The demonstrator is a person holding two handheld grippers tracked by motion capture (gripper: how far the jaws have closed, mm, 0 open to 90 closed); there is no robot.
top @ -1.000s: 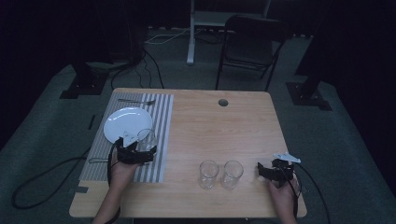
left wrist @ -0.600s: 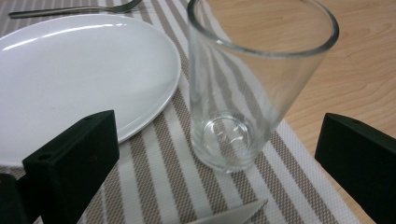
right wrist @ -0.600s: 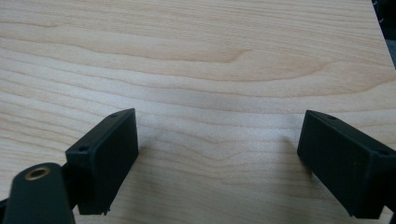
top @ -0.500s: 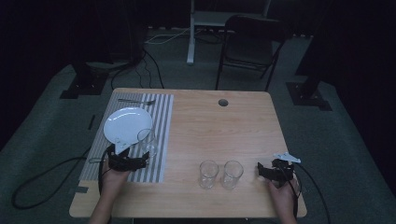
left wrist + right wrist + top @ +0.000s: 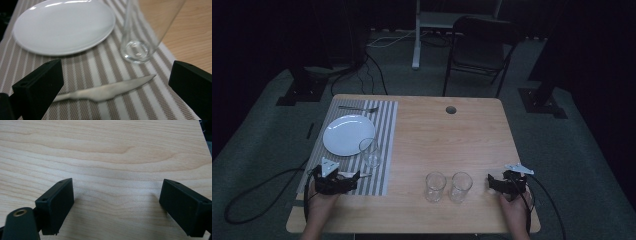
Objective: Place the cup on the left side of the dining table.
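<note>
A striped placemat (image 5: 384,150) covers the table's left side. On it sit a white plate (image 5: 347,135), an empty glass (image 5: 370,151) and a fork (image 5: 358,108) at the far edge. A table knife (image 5: 105,90) lies flat on the placemat (image 5: 82,67) between the wide jaws of my left gripper (image 5: 116,75), with the plate (image 5: 62,25) and glass (image 5: 138,47) just beyond it. My left gripper (image 5: 353,176) is open near the mat's front edge. Two more empty glasses (image 5: 435,186) (image 5: 460,186) stand front centre. My right gripper (image 5: 490,183) rests open to their right, over bare wood (image 5: 112,157).
The wooden table (image 5: 452,140) has a round cable hole (image 5: 451,109) near its far edge. A folding chair (image 5: 479,45) stands behind the table. Cables (image 5: 257,195) trail over the floor at left.
My left gripper has drawn back from beside the glass toward the table's near edge, and the knife lies on the mat in front of it. The right gripper has stayed put.
</note>
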